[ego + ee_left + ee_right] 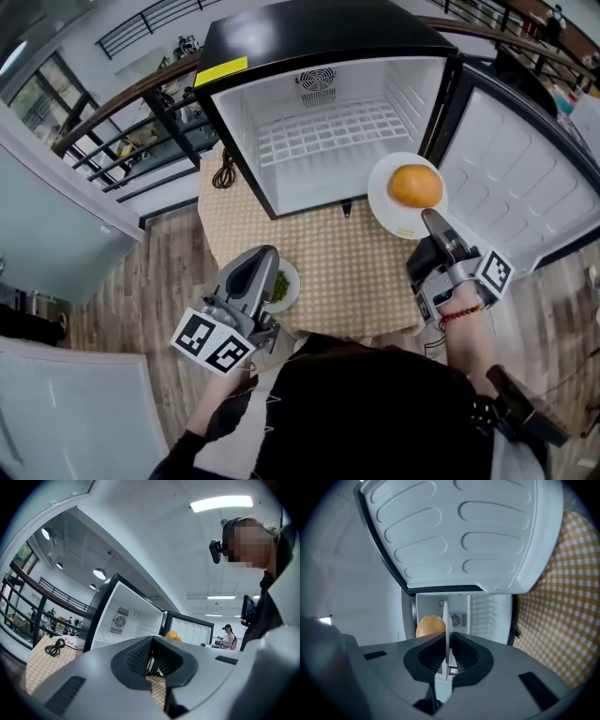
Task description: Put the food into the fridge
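Observation:
A white plate (384,202) carrying a round orange bun (415,186) hangs in front of the open mini fridge (281,37), near its right side. My right gripper (429,217) is shut on the plate's near rim. In the right gripper view the plate (446,620) stands edge-on between the pads, with the bun (430,626) to its left. The fridge's white interior holds only a wire shelf (328,131). My left gripper (265,253) hovers shut and empty over the table's near left edge, partly covering a small dish of green food (282,287).
The fridge stands on a table with a yellow checked cloth (347,262). Its door (525,178) is swung wide to the right. A coiled black cable (223,173) lies left of the fridge. A railing (122,122) runs behind, over wooden floor.

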Tool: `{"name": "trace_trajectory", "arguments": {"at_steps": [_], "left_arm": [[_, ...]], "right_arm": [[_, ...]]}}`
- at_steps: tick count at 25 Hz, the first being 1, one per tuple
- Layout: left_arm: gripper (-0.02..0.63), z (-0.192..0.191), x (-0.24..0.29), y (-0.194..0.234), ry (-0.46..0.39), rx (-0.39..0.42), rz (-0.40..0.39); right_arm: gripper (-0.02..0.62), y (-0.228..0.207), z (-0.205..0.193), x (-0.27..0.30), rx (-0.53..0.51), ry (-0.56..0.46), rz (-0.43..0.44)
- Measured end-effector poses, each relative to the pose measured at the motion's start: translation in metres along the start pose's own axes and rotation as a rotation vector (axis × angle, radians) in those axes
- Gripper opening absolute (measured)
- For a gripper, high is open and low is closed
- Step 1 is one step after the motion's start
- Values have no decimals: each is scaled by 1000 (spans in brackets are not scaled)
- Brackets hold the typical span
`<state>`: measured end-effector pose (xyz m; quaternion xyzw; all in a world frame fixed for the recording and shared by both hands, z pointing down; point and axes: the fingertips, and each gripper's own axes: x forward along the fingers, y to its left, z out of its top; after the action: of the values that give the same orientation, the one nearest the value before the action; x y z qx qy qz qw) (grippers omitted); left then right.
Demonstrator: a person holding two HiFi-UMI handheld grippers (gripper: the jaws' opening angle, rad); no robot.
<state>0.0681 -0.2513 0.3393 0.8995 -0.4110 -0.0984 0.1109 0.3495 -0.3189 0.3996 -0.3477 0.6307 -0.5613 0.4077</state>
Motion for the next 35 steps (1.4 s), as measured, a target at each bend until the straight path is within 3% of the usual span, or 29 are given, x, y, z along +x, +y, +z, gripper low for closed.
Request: {"name": "trace_trajectory", "arguments": {"at_steps": [14, 22, 35], "left_arm": [[12, 32, -25, 34, -44, 10, 9], [12, 44, -49, 47, -62, 28, 60], [12, 41, -88, 68, -83, -17, 167]], "right_arm": [[31, 4, -8, 37, -95, -72, -80], [32, 6, -4, 63, -141, -89, -82], [31, -8, 10, 103, -191, -173, -148]]}}
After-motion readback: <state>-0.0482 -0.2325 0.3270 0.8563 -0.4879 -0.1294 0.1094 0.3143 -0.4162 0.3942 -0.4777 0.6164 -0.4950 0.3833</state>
